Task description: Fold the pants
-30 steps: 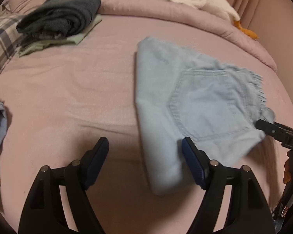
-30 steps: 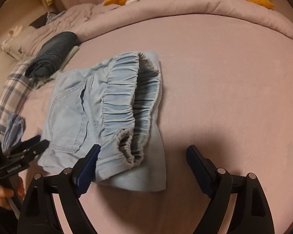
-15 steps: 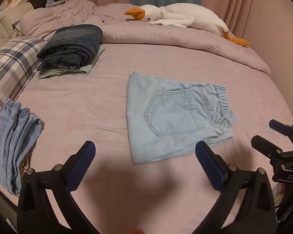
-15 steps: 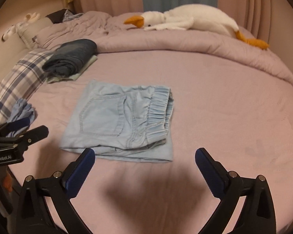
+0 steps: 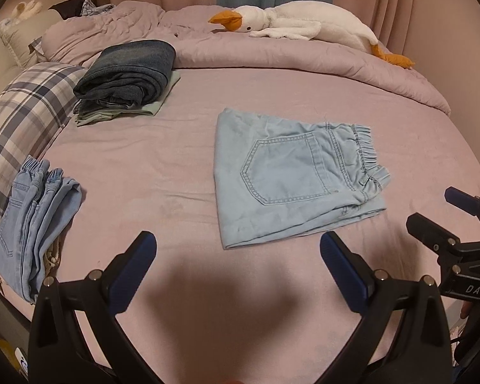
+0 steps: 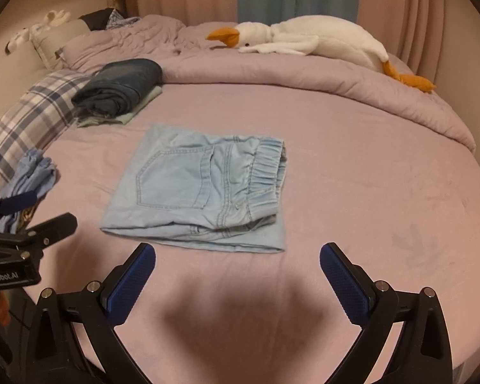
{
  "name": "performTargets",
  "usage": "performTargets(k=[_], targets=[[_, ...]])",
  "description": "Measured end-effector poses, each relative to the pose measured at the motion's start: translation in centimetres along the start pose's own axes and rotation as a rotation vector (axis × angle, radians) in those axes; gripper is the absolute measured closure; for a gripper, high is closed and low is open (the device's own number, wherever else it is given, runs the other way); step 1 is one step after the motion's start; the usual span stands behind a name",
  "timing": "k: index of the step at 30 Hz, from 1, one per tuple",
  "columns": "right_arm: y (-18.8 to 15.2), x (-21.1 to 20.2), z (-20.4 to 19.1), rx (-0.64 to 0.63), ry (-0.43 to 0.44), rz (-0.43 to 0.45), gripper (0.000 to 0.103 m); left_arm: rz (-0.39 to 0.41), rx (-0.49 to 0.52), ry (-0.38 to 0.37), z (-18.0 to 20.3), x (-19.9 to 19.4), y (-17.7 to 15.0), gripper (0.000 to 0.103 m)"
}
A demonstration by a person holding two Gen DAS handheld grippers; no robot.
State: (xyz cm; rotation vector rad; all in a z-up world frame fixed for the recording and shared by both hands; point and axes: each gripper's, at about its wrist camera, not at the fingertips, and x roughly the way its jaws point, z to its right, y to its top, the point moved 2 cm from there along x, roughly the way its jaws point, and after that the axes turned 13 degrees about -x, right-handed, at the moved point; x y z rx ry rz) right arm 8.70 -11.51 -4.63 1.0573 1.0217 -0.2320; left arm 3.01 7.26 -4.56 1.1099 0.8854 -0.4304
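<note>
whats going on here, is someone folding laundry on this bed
Yes. A person is folding pants on a pink bed with a handheld gripper in each hand. The light blue denim pants lie folded into a compact rectangle mid-bed, back pocket up, touched by neither tool. The left gripper and right gripper both hover short of them, jaws wide open and empty. A stack of dark folded jeans sits by the plaid pillow, and more light denim waits at the bed's left edge.

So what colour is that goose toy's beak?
Orange; the goose toy's beak shows best in the right wrist view.
</note>
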Motion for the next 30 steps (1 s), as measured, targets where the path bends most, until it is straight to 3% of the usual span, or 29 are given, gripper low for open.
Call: performTargets(k=[30], targets=[[-0.1, -1.0, -0.8, 0.016, 0.005, 0.008, 0.001, 0.000, 0.006, -0.013, 1.0, -1.1, -0.7, 0.001]])
